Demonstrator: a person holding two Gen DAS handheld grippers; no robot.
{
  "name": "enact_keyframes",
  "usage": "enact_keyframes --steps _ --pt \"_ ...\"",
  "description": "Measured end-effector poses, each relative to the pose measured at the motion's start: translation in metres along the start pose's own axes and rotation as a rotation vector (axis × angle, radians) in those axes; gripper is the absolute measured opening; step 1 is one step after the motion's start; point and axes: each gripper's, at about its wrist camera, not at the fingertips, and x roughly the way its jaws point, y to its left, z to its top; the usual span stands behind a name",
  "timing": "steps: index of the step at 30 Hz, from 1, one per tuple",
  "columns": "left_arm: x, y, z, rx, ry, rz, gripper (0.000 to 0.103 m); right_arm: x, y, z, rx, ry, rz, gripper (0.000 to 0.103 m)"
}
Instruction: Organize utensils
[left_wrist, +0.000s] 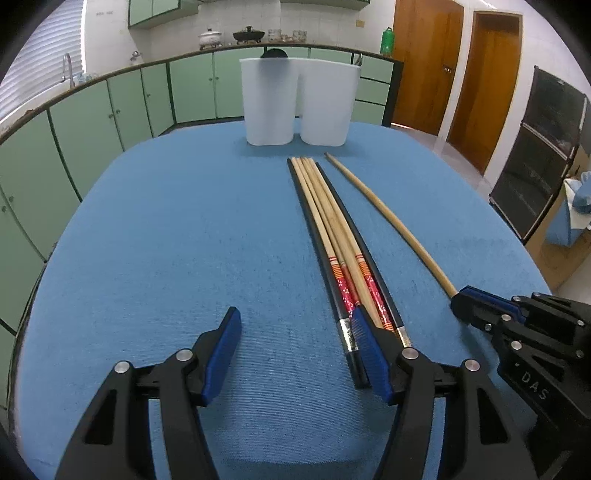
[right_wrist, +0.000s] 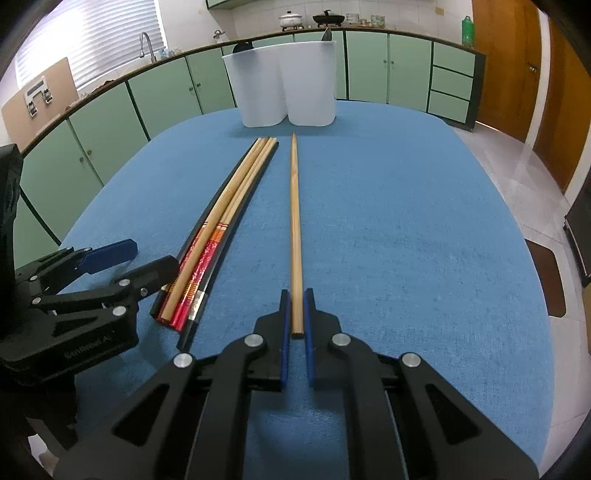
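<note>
So here's the setup: blue table (right_wrist: 406, 221), and the white holder (right_wrist: 284, 88) with its two side-by-side compartments stands at the far end. Everything below is placed relative to that holder.

The right gripper (right_wrist: 296, 314) has its jaws pinched together on the near butt end of a single plain chopstick (right_wrist: 294, 221). That stick's long axis runs pretty much straight from the gripper toward the holder, thin tip ending just short of its base. So if the stick is meant for the holder, my guess is it goes forward and up, then tips in, with the whole length sticking out ahead of the jaws. That long overhang is the thing to watch near the rim.

The left gripper (left_wrist: 295, 343) sits with its jaws standing apart and nothing between the pads. Its right finger (left_wrist: 369, 350) lies over the near ends of the chopstick bundle (left_wrist: 332, 229), which is a couple of black ones plus wooden ones with red patterned handles, also pointing toward the holder, just beside the single stick.

The right wrist view shows the grip dead-on, stick end between the blue pads. The left wrist view only catches that gripper from the side, but it shows the bundle's handle ends much better. Dark utensil tips poke above the holder's rim in both views; can't tell what they are.
</note>
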Motion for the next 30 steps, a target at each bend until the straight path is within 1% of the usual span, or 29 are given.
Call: enact_keyframes --steps 5,10,11,13,14,15,16,17,18,19,20,22,27,30 --pt "-0.001 0.005 0.000 -0.024 0.007 0.020 0.064 0.000 -0.001 0.000 0.006 -0.001 0.002 0.006" --pt "-0.004 0.009 -0.003 -0.025 0.008 0.048 0.064 0.000 -0.002 0.001 0.010 0.002 -0.002 0.007" --pt "-0.003 0.008 -0.003 -0.020 0.012 0.047 0.062 0.001 -0.001 0.001 0.007 0.002 -0.006 0.007" --pt "0.000 0.003 -0.003 0.004 0.026 0.075 0.059 0.001 0.000 0.001 0.000 0.003 -0.014 0.007" --pt "0.000 0.000 -0.003 0.017 0.026 0.074 0.052 0.002 0.000 0.001 0.000 0.003 -0.014 0.007" --pt "0.000 -0.001 -0.002 0.020 0.024 0.067 0.049 0.002 0.000 0.001 0.002 0.003 -0.011 0.007" --pt "0.000 -0.002 -0.002 0.019 0.023 0.063 0.044 0.002 -0.002 0.001 0.008 0.004 -0.004 0.007" --pt "0.000 -0.002 -0.002 0.017 0.021 0.055 0.035 0.002 -0.002 0.001 0.012 0.004 0.001 0.007" --pt "-0.001 -0.002 -0.002 0.016 0.018 0.049 0.029 0.002 -0.003 0.002 0.015 0.004 0.003 0.006" --pt "-0.002 0.000 -0.002 0.008 0.015 0.038 0.016 0.002 -0.003 0.001 0.015 0.002 0.003 0.006" --pt "-0.002 0.002 -0.002 -0.002 0.014 0.037 0.008 0.002 -0.003 0.001 0.015 -0.001 -0.004 0.006" --pt "-0.003 0.010 -0.003 -0.036 0.011 0.023 0.008 0.001 -0.004 0.001 0.025 -0.006 -0.020 0.006" --pt "-0.006 0.026 -0.005 -0.111 0.002 0.075 0.007 0.001 -0.018 0.002 0.088 -0.011 -0.052 0.006" --pt "-0.001 0.034 0.001 -0.125 0.005 0.056 0.007 0.006 -0.019 0.009 0.077 -0.010 -0.061 0.006"
